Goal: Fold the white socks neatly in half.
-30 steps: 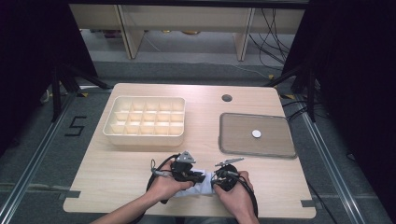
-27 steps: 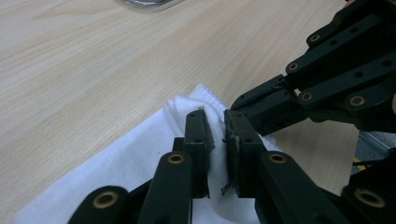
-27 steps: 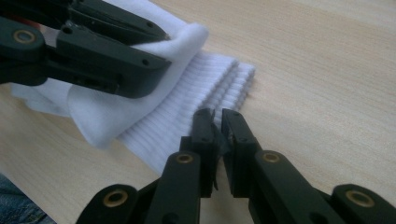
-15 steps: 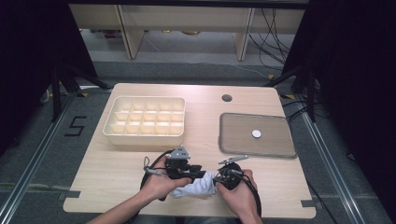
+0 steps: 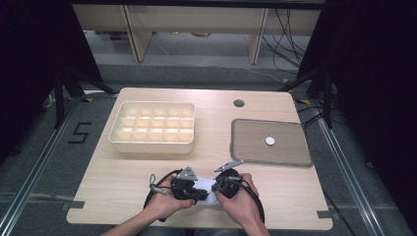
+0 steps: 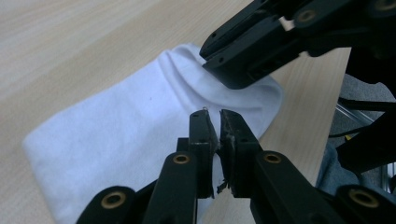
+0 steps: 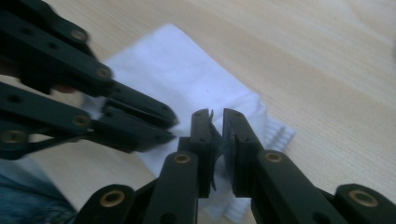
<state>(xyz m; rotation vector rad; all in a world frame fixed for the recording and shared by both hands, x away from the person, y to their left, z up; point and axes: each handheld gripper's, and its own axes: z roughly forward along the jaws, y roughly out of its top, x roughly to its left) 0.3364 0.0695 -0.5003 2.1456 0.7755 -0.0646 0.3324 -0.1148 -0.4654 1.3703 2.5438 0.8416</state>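
A white sock (image 5: 210, 197) lies flat on the wooden table near its front edge, between two hands. In the left gripper view the sock (image 6: 121, 126) spreads out under my left gripper (image 6: 219, 125), whose jaws pinch a fold of its fabric. My left gripper (image 5: 195, 191) and my right gripper (image 5: 222, 186) sit close together over the sock in the high view. In the right gripper view my right gripper (image 7: 217, 126) is shut on the sock (image 7: 187, 79) near its ribbed cuff (image 7: 276, 133). Each gripper view also shows the other gripper's jaws close by.
A cream tray (image 5: 152, 141) with several empty compartments stands at the back left. A flat grey lid (image 5: 290, 150) at the right carries a small white disc (image 5: 270, 141). A round hole (image 5: 239, 103) is in the tabletop behind it. The table edge (image 5: 196, 225) runs just under the wrists.
Both hands and grippers have shifted a little away from the front edge. The sock stays between them.
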